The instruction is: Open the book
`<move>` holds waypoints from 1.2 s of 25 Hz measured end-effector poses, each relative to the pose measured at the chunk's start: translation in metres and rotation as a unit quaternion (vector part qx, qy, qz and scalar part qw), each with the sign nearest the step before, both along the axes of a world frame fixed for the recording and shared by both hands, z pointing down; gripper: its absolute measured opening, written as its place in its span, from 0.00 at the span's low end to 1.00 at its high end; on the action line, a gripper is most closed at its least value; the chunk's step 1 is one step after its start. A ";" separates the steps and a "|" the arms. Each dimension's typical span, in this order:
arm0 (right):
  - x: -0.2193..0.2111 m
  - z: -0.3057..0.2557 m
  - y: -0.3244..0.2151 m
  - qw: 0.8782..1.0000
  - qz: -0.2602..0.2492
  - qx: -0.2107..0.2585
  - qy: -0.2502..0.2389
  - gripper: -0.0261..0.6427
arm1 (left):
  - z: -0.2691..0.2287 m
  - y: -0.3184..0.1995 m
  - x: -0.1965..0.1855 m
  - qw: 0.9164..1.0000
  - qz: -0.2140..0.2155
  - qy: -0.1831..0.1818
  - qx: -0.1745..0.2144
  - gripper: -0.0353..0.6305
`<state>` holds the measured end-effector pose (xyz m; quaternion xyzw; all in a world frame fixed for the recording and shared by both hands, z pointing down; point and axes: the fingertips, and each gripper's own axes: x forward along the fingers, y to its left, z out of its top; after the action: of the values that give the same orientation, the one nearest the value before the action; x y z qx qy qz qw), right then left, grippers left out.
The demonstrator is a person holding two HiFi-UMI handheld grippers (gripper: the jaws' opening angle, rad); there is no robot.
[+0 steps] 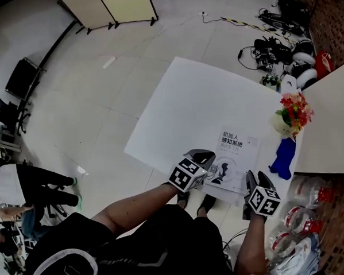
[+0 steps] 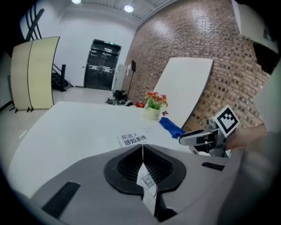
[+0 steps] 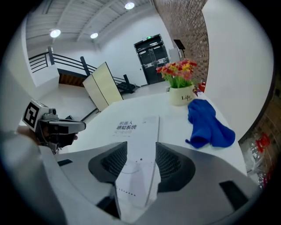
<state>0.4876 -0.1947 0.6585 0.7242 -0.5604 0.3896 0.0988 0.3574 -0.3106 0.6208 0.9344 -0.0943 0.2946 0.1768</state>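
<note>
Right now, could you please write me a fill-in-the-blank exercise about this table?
1. The book on the table is not open but ___.
2. The cloth beside the book is ___ in colour.
3. The right gripper is not shut but ___.
4. The left gripper is not open but ___.

Missing words: closed; blue; open; shut.

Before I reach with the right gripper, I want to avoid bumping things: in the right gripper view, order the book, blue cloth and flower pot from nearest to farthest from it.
1. book, straight ahead, seen between the open jaws.
2. blue cloth, ahead to the right.
3. flower pot, farthest, beyond the cloth.
</note>
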 end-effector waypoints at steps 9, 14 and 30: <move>-0.001 0.049 0.003 0.998 -0.006 -0.047 -0.038 0.28 | 0.056 0.007 0.001 0.998 0.002 -0.055 -0.025 0.06; -0.003 0.059 0.002 0.997 0.004 -0.062 -0.052 0.28 | 0.057 0.006 -0.003 0.998 0.005 -0.057 -0.030 0.06; 0.010 0.049 0.010 0.992 0.082 -0.093 -0.027 0.11 | 0.051 0.009 -0.010 0.998 0.010 -0.049 -0.038 0.06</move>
<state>0.4975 -0.1846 0.7072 0.7444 -0.4634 0.4660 0.1180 0.3474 -0.3014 0.6713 0.9123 -0.0826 0.3450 0.2046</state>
